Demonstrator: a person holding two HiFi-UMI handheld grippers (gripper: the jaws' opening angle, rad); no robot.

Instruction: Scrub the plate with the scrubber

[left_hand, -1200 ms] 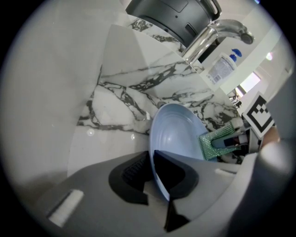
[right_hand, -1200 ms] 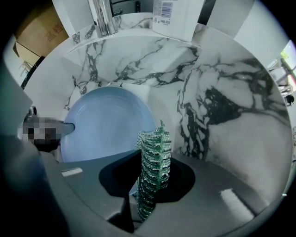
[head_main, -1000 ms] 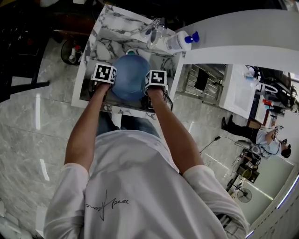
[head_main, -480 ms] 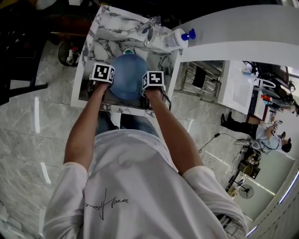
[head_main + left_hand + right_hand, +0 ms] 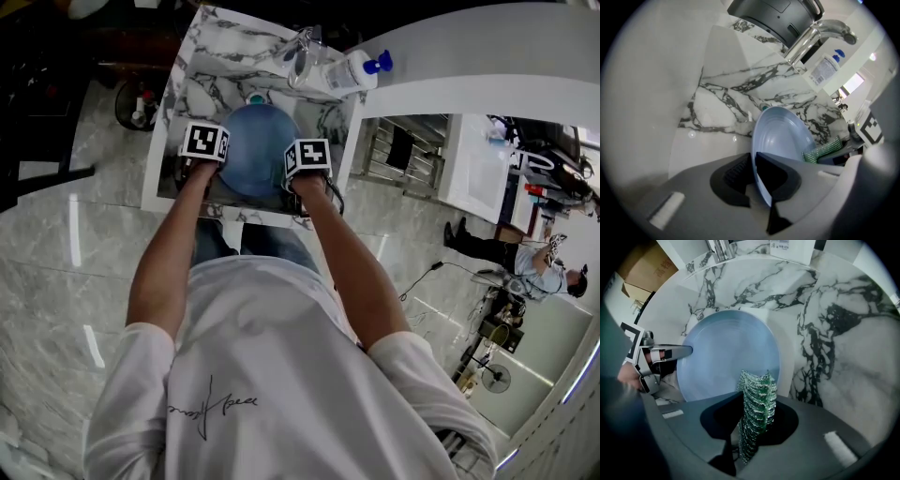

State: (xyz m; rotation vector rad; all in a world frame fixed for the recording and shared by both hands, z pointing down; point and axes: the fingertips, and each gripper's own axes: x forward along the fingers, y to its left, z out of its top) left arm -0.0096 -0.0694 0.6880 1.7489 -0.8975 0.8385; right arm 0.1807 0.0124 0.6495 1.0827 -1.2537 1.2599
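Left gripper [image 5: 753, 164] clamped on rim of round pale-blue plate [image 5: 785, 136], right gripper [image 5: 756, 404] pinching green mesh scrubber [image 5: 758, 387] at plate's edge, inside white marble-veined sink [image 5: 829, 333]

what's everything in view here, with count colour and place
plate: one, pale blue, tilted in the sink
scrubber: one, green, near the plate's face
sink: one, white marble with dark veins, under the plate
faucet: one, chrome, at the sink's back
soap bottle: one, white with blue pump, beside the faucet
cardboard box: one, brown, beyond the sink
bystander: one, pale top, far right floor
left tool: one, grey, shut on the plate
right tool: one, grey, shut on the scrubber
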